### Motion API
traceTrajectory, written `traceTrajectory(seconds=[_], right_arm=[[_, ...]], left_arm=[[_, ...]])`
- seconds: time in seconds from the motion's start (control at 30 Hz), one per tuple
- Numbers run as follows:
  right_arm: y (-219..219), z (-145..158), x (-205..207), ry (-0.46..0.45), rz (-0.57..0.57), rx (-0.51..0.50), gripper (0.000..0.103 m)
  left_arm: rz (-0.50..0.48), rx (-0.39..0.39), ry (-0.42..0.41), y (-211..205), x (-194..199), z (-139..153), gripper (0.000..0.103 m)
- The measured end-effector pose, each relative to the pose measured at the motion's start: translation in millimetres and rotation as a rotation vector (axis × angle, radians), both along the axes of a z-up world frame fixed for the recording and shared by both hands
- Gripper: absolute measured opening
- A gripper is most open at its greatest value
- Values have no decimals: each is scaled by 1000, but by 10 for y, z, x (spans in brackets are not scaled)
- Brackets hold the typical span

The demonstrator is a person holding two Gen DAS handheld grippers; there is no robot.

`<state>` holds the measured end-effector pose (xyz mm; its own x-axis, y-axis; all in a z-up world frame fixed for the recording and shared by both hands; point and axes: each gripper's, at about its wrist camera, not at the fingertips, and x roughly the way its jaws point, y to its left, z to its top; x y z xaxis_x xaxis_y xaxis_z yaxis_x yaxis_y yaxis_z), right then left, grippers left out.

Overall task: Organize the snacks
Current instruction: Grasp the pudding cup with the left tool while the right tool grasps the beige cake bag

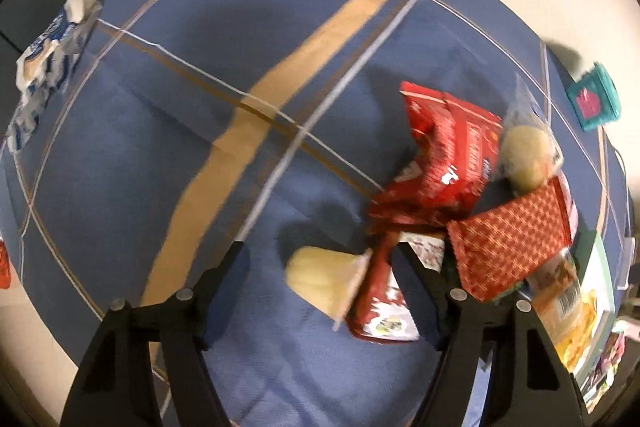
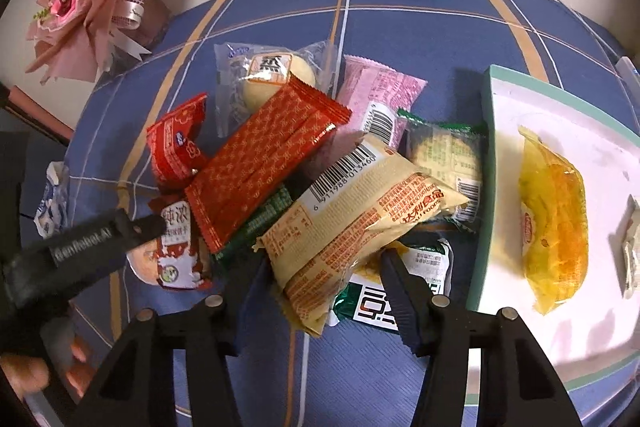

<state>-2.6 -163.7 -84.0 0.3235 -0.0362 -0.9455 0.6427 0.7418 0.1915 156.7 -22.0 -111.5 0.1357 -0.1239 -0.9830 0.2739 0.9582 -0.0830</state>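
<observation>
On the blue plaid tablecloth (image 2: 400,27), right gripper (image 2: 320,267) jaws clamped on beige packet (image 2: 360,219), left gripper (image 1: 320,251) jaws around red-and-white packet (image 1: 380,299)

The green packet (image 2: 260,223) lies mostly hidden under the snack pile.

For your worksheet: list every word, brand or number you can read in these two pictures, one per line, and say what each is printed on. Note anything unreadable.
"GenRobot.AI": on the left gripper, side of a finger.
"6 911988 013460": under the barcode on the beige snack packet.
"蒸": label on the clear-wrapped bun.
"纯浓": red-and-white bun wrapper.
Pink packet, green packets, red packets: print too small to read.
Left wrist view: all print blurred.
</observation>
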Motion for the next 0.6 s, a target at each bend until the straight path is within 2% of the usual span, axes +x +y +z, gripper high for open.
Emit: traceTrajectory(seconds=[0.2,0.4,0.47,0.53,0.6], right_arm=[[37,-1,-64,36,11,13,59],[44,35,-102,44,11,28,59],[35,64,-110,39,10,33,59],[-5,92,-120,25,1,45,61],[-49,122,-156,11,-15,59,68]], left_arm=[[34,-19,17,142,105,-21,75],[-11,-7,18,52,40,-41,74],[-11,-19,18,16,6,-45,71],[-11,-40,24,2,-4,-28,62],[-9,-45,25,1,-17,-18,62]])
